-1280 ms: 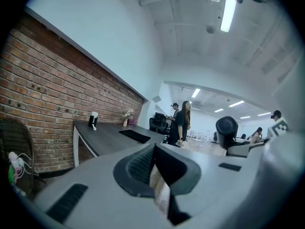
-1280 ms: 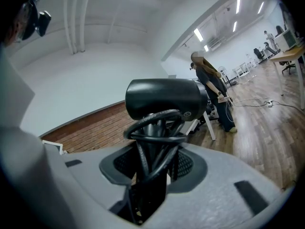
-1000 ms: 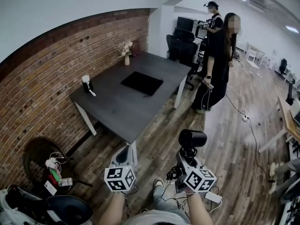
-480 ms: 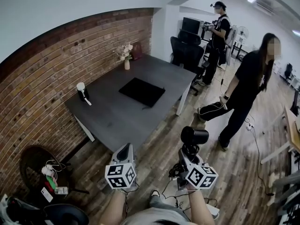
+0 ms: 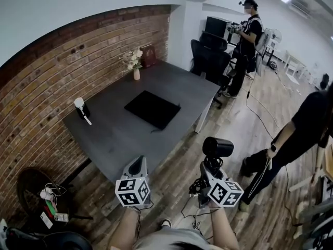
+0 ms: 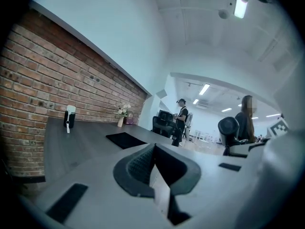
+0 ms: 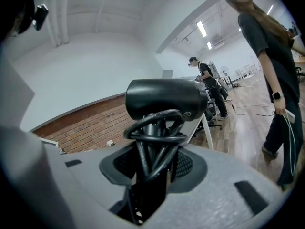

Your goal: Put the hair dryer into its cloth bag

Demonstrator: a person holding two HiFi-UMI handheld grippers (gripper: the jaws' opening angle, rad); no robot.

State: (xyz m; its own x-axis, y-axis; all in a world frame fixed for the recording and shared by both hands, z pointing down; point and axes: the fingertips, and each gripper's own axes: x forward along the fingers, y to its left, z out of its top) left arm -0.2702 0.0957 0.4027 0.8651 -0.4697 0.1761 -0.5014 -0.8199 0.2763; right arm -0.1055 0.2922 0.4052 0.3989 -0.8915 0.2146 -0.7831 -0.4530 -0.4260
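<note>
We hold the hair dryer (image 5: 218, 147) upright in the right gripper (image 5: 212, 166). Its jaws pinch the handle, with the cord (image 7: 157, 128) looped round that handle just above the pads, and the black barrel stands clear above them. The left gripper (image 5: 138, 165) has its jaws pressed together with nothing between them. Both tools hang side by side over the wooden floor (image 5: 179, 178), near the near corner of the grey table (image 5: 117, 137) and not yet above it.

On the table, well apart from us, lies a flat black cloth (image 5: 152, 109), which we take to be the bag, though from here we cannot make out its mouth. A small white-topped object (image 5: 80, 107) stands at the left edge by the brick wall, and a vase of flowers (image 5: 135, 66) stands at the far end.

We judge the step in hand to be bringing the dryer to the bag; nothing of the bagging itself is done. The next move calls for closing the gap to the table. The left jaws must then spread, find an edge of the cloth and lift its mouth open. We would turn the dryer to go in barrel first, keeping the looped cord from snagging on the opening.
</note>
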